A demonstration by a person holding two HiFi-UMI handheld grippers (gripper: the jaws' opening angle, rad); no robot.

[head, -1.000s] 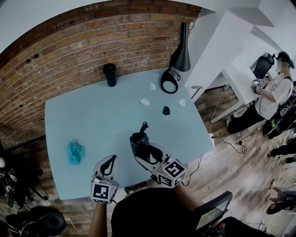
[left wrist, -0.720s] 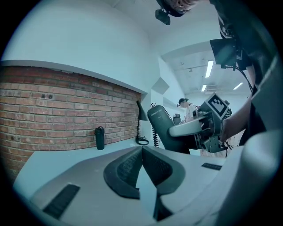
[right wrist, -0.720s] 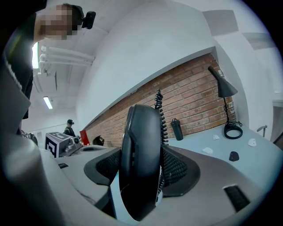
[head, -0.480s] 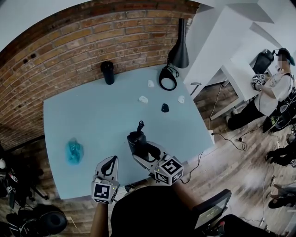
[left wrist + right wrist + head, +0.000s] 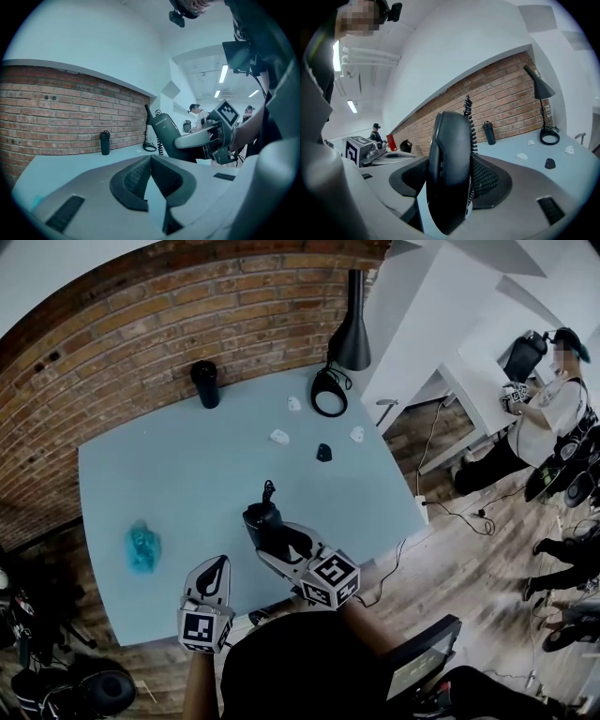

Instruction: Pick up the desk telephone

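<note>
1. Step in hand: the lift. The right tool (image 5: 270,540) pinches the desk telephone (image 5: 449,173) across its dark body, with a pad pressed on each side. The coiled cord (image 5: 471,123) runs up behind it.
2. The telephone is well apart from the black bottle (image 5: 205,383), over the part of the worktop (image 5: 178,474) nearest the person. It looks raised off the surface, though its underside is not plainly shown.
3. The left tool (image 5: 216,568) is farther from the bottle, tips pressed together, holding nothing.
4. Next move, as I judge it: hold the pinch firm and raise steadily. The cord may drag, and the smooth rounded body could swivel between the pads.
</note>
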